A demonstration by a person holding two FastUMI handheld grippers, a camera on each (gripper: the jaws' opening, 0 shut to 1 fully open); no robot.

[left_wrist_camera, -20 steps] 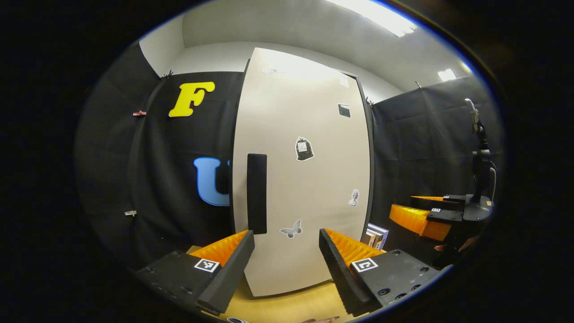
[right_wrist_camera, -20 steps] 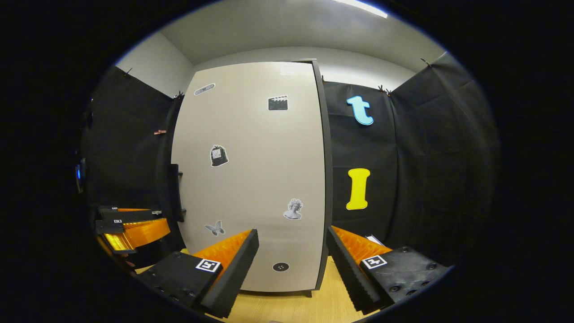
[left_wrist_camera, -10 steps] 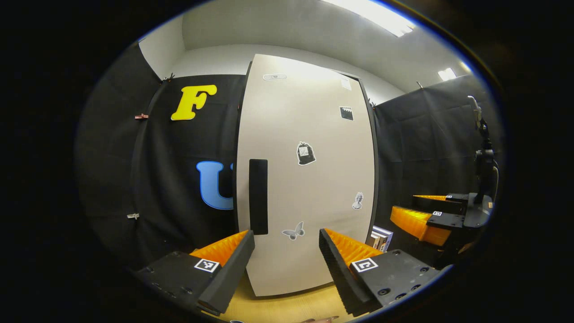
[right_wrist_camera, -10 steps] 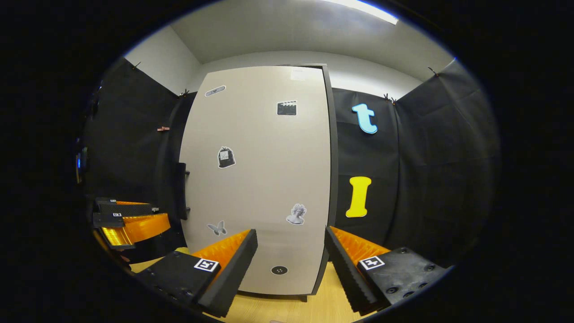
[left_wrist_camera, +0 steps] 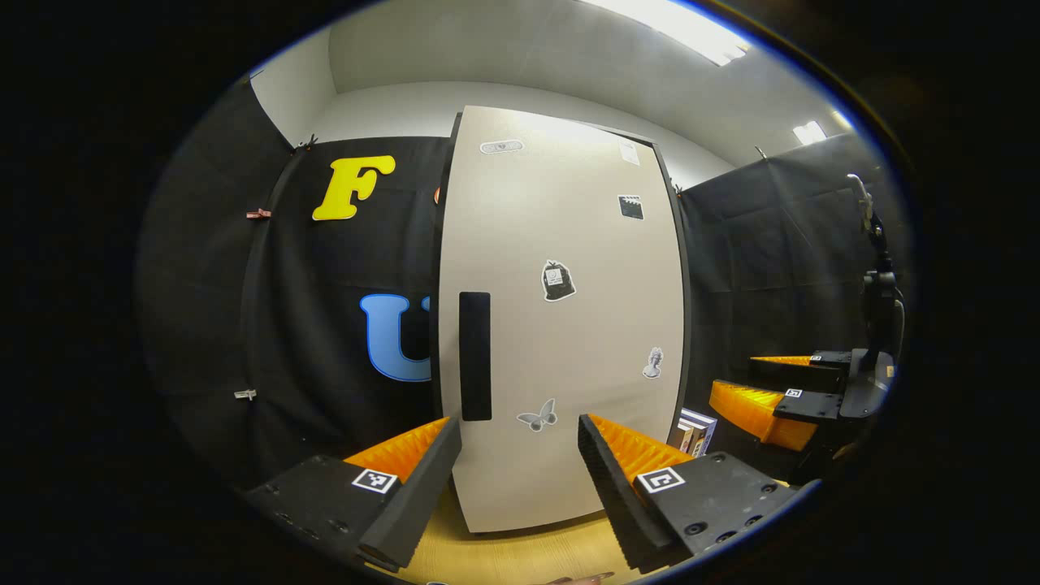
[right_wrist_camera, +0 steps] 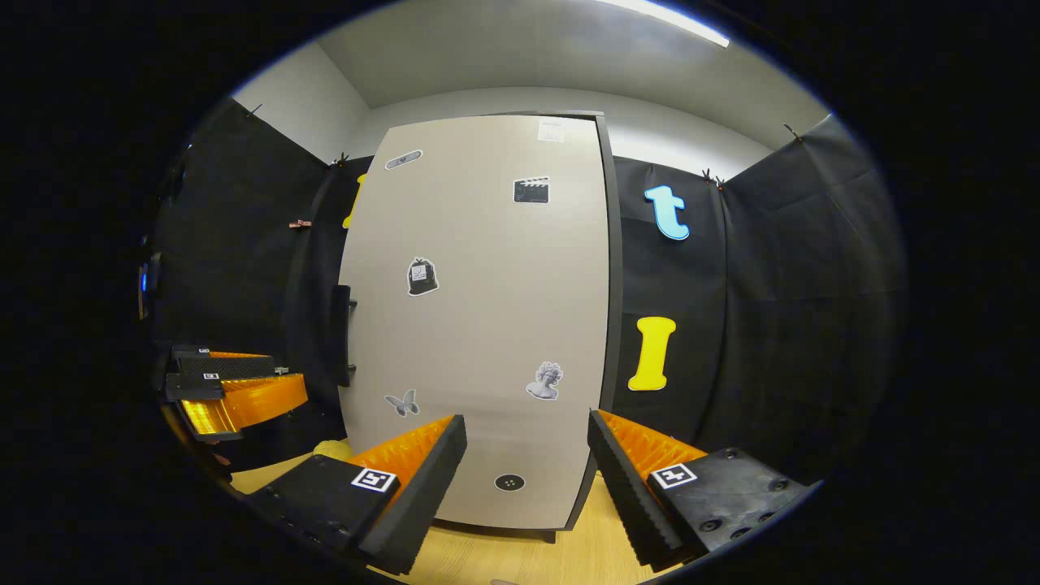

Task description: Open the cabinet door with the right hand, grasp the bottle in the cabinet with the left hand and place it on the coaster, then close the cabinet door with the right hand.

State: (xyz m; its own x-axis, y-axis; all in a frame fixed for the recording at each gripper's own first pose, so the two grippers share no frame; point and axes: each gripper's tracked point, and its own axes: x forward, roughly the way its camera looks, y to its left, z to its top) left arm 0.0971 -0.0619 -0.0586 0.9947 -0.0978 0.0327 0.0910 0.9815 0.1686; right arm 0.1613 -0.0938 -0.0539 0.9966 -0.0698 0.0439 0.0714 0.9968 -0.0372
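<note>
A tall beige cabinet door (left_wrist_camera: 561,325) with small stickers stands shut on the wooden table, straight ahead in the left gripper view. Its black vertical handle (left_wrist_camera: 474,356) runs along the door's left side. My left gripper (left_wrist_camera: 516,471) is open and empty, a short way in front of the door. In the right gripper view the same door (right_wrist_camera: 479,325) faces me, with the handle (right_wrist_camera: 342,335) seen edge-on at its left edge. My right gripper (right_wrist_camera: 524,475) is open and empty. The other gripper (right_wrist_camera: 231,390) shows at the left. The bottle is hidden behind the door.
The wooden tabletop (left_wrist_camera: 520,556) lies under both grippers. A few books (left_wrist_camera: 691,431) stand to the right of the cabinet. Farther right is my right gripper (left_wrist_camera: 772,398) and a dark stand (left_wrist_camera: 873,301). Black cloth walls close in on both sides.
Both views have shifted slightly, so the door sits a bit more to the right in each. The door stays shut and both grippers stay open.
</note>
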